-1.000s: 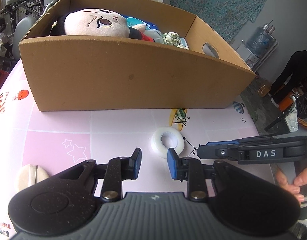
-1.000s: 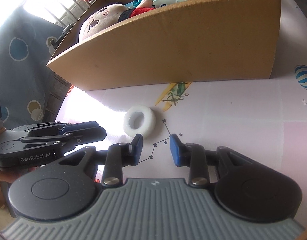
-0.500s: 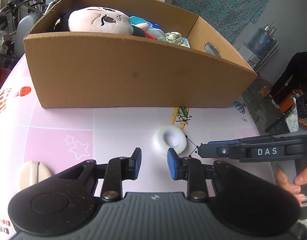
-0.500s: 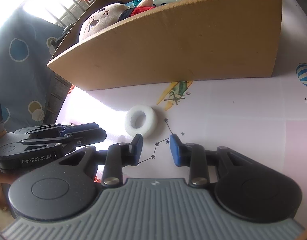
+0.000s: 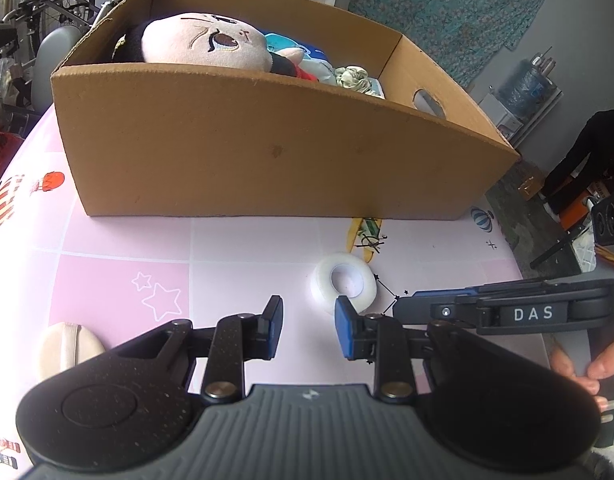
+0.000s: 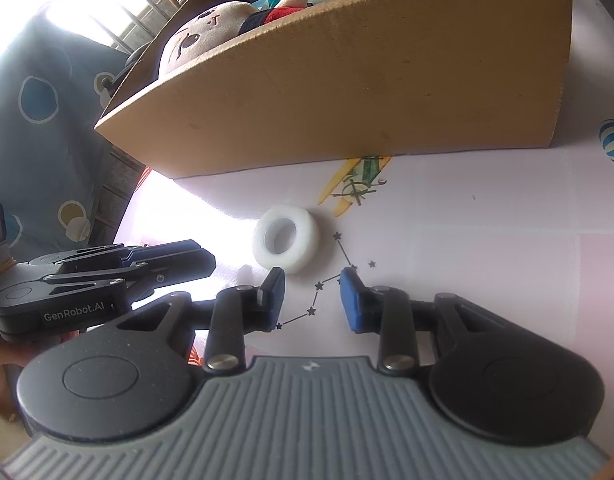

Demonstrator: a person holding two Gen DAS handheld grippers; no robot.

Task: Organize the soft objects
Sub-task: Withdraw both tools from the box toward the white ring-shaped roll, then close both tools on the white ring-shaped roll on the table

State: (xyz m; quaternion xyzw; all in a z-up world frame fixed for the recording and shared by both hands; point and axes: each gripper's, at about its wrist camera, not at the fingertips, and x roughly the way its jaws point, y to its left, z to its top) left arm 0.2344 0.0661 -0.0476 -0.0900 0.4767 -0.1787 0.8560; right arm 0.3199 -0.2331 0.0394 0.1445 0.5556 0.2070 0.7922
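Low in both wrist views, each gripper's fingers stand apart, empty: left gripper (image 5: 309, 326), right gripper (image 6: 311, 295). The white foam ring (image 5: 343, 282) lies on the counter (image 5: 119, 248) mid-frame, now just beyond the left fingertips, closer than a second ago, so a pickup seems imminent. Upper frame, the cardboard box (image 5: 267, 152) already holds a plush doll (image 5: 205, 42); a beige pad (image 5: 69, 350), possibly a sponge, waits lower left.
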